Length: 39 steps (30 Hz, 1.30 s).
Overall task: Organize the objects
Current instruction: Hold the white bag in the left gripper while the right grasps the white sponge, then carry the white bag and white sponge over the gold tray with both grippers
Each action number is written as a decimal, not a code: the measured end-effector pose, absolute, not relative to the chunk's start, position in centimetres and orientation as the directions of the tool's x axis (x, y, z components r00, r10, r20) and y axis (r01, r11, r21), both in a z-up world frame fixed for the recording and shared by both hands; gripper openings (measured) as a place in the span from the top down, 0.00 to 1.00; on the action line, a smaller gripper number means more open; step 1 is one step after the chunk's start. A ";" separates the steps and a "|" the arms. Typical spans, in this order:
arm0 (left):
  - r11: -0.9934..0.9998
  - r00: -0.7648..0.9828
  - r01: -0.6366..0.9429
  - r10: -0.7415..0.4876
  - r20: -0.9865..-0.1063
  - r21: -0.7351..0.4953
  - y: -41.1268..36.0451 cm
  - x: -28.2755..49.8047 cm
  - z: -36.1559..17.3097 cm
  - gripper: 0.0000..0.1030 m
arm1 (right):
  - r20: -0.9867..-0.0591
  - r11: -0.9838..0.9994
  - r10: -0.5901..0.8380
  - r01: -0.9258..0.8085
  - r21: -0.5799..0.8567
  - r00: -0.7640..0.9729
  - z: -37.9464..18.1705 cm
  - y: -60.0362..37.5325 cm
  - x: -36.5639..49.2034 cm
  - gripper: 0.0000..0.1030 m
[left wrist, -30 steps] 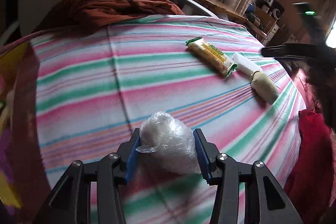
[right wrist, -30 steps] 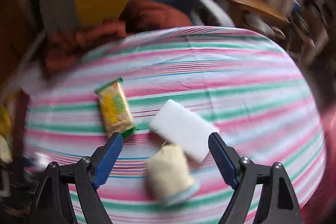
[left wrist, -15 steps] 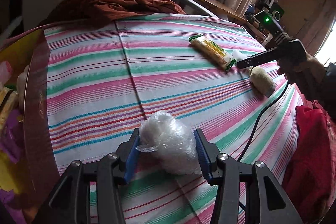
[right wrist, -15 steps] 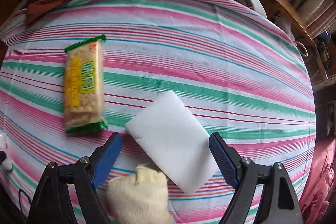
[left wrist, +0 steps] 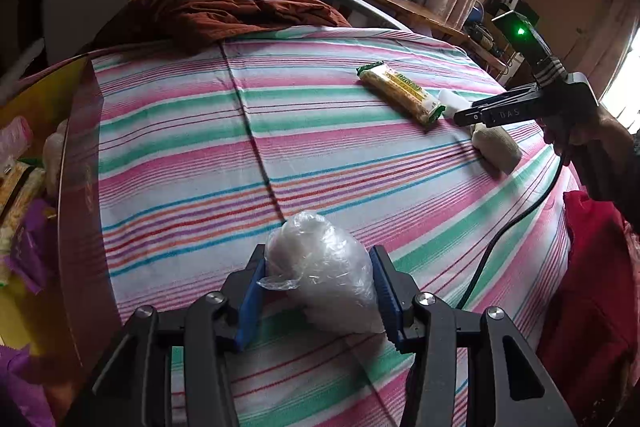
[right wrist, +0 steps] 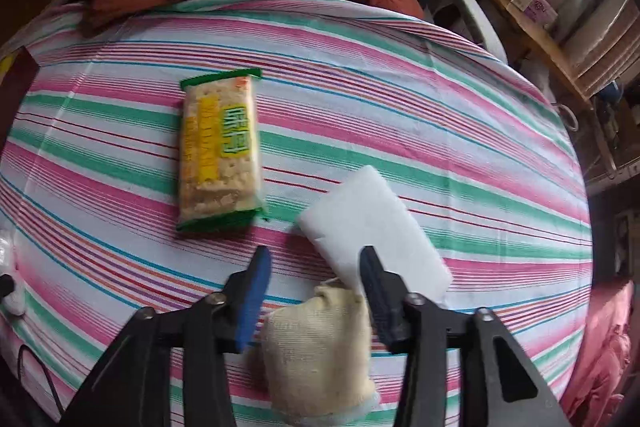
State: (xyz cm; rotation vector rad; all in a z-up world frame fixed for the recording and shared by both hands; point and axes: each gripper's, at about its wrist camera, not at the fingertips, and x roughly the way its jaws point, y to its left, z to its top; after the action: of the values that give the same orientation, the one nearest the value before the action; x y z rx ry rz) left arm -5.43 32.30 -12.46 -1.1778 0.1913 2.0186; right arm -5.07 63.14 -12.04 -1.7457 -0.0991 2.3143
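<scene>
Between the left tool's (left wrist: 318, 255) pads: clear plastic bag (left wrist: 324, 287), clenched on both sides, low over the striped surface (left wrist: 180, 155).
Between the right tool's (right wrist: 314, 255) pads: cream cloth roll (right wrist: 320, 347); jaws had just been closing and looked tight against it.
Just past its tips: white block (right wrist: 372, 227) touched the roll, so a straight upward lift seemed safest.
Farther ahead-left: cracker packet (right wrist: 218, 151), lying apart.
</scene>
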 end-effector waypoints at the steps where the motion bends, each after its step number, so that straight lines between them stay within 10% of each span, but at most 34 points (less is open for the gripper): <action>1: -0.689 -0.270 -0.684 0.546 -0.793 -0.241 32.3 -5.4 -12.5 0.51 | -0.936 -0.964 0.256 -0.133 -0.229 -0.241 -12.2 63.4 -5.1 0.38; 11: -0.688 -0.270 -0.684 0.546 -0.793 -0.241 32.5 -5.6 -12.6 0.50 | -0.950 -0.967 0.254 -0.050 -0.249 -0.184 -13.9 66.2 -7.5 0.17; 20: -0.689 -0.288 -0.691 0.540 -0.791 -0.219 32.9 -5.4 -12.7 0.50 | -0.962 -0.984 0.127 -0.150 -0.092 -0.243 -13.4 68.0 -7.1 0.36; 29: -0.693 -0.308 -0.694 0.530 -0.790 -0.195 32.9 -5.0 -11.9 0.53 | -0.850 -0.927 0.302 -0.341 -0.157 -0.432 -5.9 66.9 -5.9 0.36; 39: -0.726 -0.409 -0.670 0.537 -0.738 -0.158 30.2 -3.7 -6.7 0.53 | -0.823 -0.961 0.130 -0.274 0.032 -0.552 -3.1 56.1 -4.6 0.35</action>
State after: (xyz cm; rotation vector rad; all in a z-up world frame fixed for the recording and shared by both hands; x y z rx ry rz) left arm -3.67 30.18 -6.74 -1.0467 0.2096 2.1521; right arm -4.63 56.05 -3.09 -1.3449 0.2299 2.5718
